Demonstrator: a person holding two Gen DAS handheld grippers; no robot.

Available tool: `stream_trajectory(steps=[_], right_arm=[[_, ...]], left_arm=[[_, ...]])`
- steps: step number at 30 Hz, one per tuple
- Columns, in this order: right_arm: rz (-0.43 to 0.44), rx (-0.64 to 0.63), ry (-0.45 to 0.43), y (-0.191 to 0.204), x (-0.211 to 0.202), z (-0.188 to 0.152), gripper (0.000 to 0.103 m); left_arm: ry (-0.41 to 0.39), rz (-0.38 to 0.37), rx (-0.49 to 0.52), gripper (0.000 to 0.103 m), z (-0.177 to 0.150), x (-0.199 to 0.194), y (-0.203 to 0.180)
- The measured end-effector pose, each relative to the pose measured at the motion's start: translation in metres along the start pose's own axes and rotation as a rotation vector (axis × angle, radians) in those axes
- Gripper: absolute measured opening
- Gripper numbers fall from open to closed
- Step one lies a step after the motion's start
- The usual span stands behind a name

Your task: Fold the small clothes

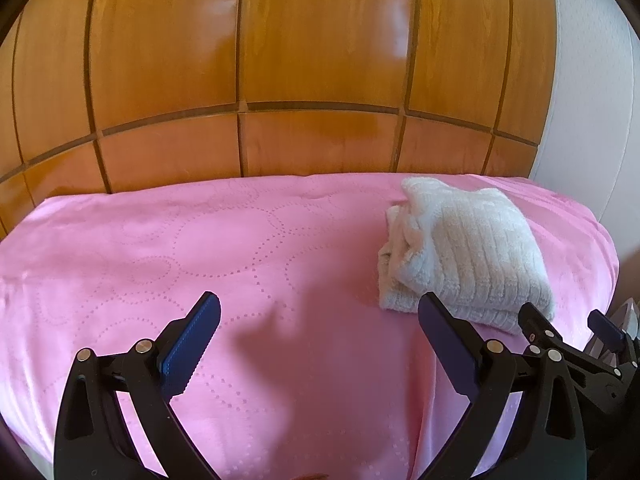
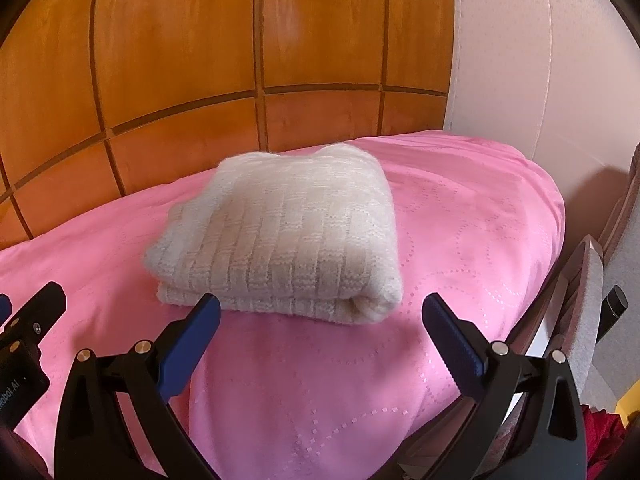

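now both tools (image 1: pixel 319 316) (image 2: pixel 321 316) gape, released; folded white knit (image 2: pixel 280 236) rests on pink cover (image 2: pixel 460 240)

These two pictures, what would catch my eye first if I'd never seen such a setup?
Probably the cream knit bundle, folded and lying on a bright pink cover. Behind it rise glossy orange wood panels. In front, the left tool and right tool stand open and empty, short of the bundle.

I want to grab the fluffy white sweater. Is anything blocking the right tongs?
No. Only bare pink bedspread lies between the open right tongs and the folded sweater.
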State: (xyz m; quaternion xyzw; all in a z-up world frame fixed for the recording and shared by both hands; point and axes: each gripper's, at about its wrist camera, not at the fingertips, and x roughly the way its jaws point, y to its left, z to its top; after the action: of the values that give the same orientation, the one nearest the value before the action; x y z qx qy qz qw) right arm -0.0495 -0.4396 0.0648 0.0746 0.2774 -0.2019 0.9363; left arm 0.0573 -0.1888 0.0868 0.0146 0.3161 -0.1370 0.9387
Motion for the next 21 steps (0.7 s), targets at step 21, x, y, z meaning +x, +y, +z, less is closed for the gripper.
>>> stream_trajectory(steps=[21], right_arm=[[0.017, -0.009, 0.011, 0.002, 0.0027, -0.0001, 0.101]], left_arm=[[-0.006, -0.001, -0.009, 0.097, 0.0, -0.0014, 0.006]])
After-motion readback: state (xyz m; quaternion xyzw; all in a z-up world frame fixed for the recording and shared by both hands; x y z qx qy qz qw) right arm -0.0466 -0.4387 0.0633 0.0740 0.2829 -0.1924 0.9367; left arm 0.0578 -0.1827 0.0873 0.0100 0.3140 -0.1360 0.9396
